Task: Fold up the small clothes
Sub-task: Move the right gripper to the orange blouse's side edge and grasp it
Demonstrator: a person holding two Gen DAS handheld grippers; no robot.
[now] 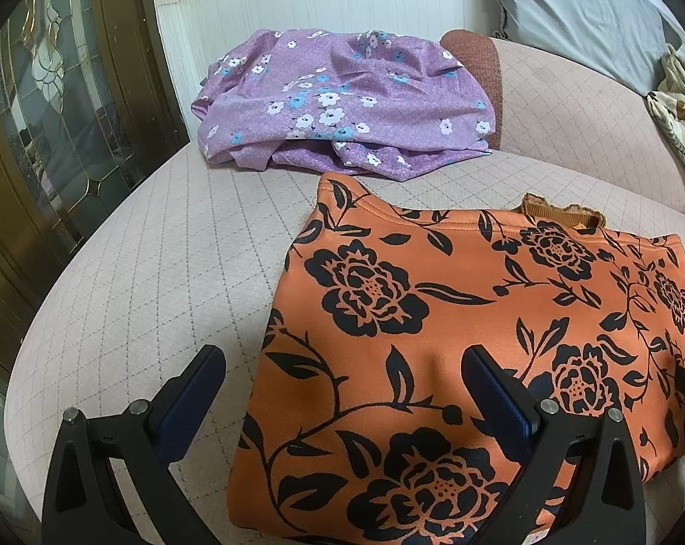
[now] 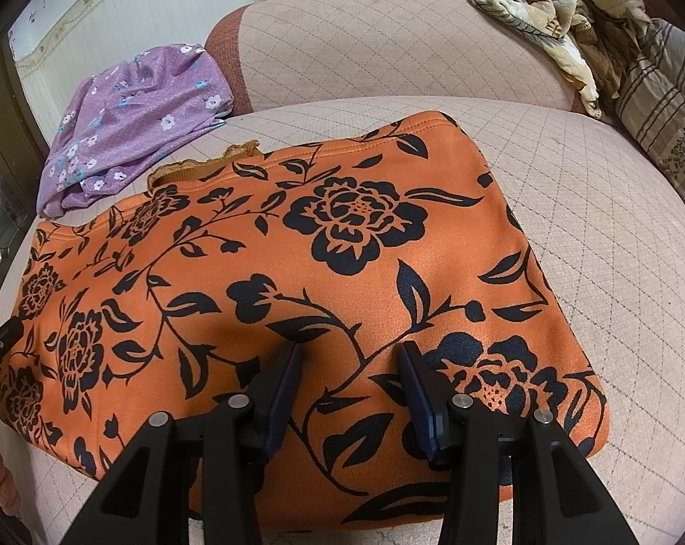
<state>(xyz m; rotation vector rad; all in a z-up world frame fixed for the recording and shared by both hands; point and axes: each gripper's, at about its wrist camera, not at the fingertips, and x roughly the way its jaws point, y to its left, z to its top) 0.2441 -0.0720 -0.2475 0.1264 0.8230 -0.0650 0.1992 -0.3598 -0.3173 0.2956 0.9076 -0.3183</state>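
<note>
Orange floral garment (image 2: 306,281) lies flat on the sofa seat cushion (image 1: 161,272), already folded into a rough rectangle, black rose print up. It fills the middle of the seat, its near edge close to the cushion's front edge. A ruffled brown trim (image 2: 197,168) pokes out along its far edge.

Left gripper (image 1: 342,377): jaws spread wide, holding nothing, straddling the garment's left edge. Right gripper (image 2: 349,363): jaws apart, empty, low over the cloth near its front edge; contact cannot be told.

Purple floral garment (image 1: 342,104) sits crumpled at the seat's back left corner, against the backrest, apart from the orange one. More rumpled fabric (image 2: 547,22) lies on the backrest at the right.

Judgement: the orange piece looks near done; one more fold or a move aside seems likely.

Risks: the fabric looks slick, so a pinch through only the top layer could peel the fold open. Dragging toward the front edge might slide it off the cushion. The trim could snag a finger.
</note>
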